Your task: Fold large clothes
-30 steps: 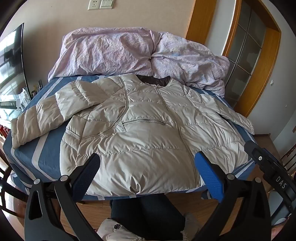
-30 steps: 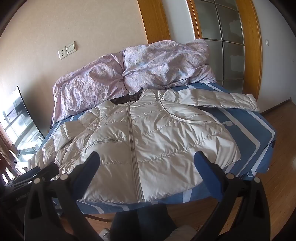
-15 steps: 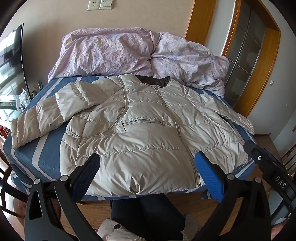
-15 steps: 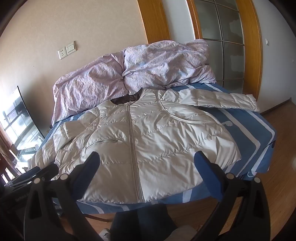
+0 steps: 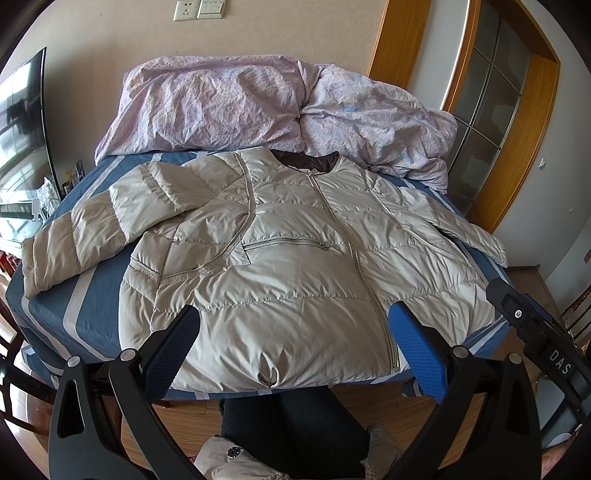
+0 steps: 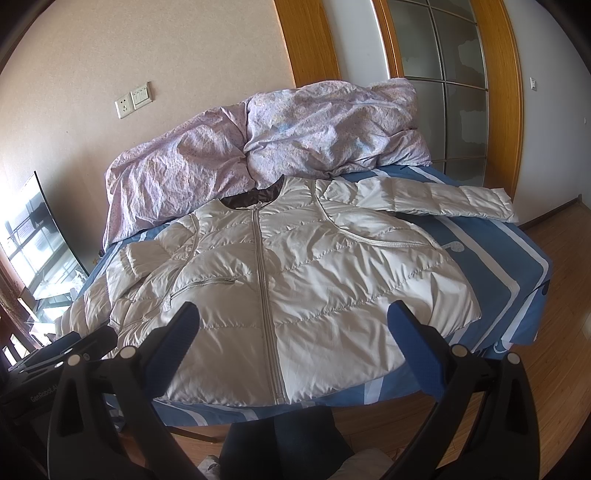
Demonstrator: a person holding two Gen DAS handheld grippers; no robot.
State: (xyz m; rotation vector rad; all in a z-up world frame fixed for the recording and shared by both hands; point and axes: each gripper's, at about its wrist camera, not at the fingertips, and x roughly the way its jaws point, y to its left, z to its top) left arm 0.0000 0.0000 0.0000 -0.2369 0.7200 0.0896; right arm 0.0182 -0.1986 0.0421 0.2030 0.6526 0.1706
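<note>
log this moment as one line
phase: pre-grasp | jacket: flat on bed, zipped, unfolded | left tool: open, empty | right tool: open, empty

We are in a home bedroom: a bed (image 6: 517, 258) with a blue striped sheet stands against a beige wall, a crumpled lilac duvet (image 5: 258, 107) heaped at its head. A wall socket (image 5: 184, 5), wooden door frame (image 6: 310, 40) and wood floor (image 6: 565, 325) surround it.

The left claw (image 5: 293, 343) has black, curved plastic arms with silver round screws and blue, finely dimpled pads (image 5: 417, 350); the right claw (image 6: 293, 343) is built the same, its body lettered "DAS" in white. The person wears dark trousers (image 5: 295, 428) and pale fluffy slippers (image 5: 229, 461)
</note>
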